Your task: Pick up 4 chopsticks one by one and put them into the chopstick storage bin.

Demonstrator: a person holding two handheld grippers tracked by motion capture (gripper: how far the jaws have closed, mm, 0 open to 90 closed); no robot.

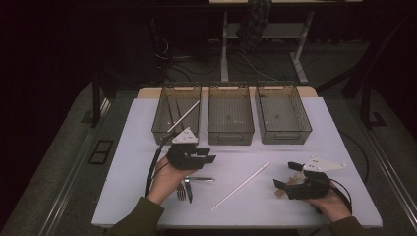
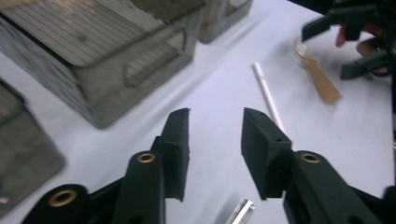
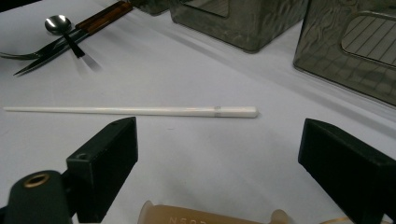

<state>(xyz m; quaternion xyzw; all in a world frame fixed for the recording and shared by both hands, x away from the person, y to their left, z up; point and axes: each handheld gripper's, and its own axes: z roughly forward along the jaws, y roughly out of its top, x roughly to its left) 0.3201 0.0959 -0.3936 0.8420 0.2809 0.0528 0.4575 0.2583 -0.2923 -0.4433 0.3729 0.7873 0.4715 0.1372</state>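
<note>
Lying on the smooth white table (image 1: 147, 128), a slim white chopstick (image 1: 241, 186) sits between both empty parted grippers

L gripper (image 1: 209, 155) in L hand (image 1: 164, 179), forearm in from bottom edge, jaws part open w/ nothing between, aimed right. R gripper (image 1: 287, 174) in R hand (image 1: 332, 204), jaws wide apart, aimed left, low over table.

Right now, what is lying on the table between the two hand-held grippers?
A white chopstick lies slantwise between the left gripper and the right gripper, on otherwise bare tabletop; the high view shows it.
</note>
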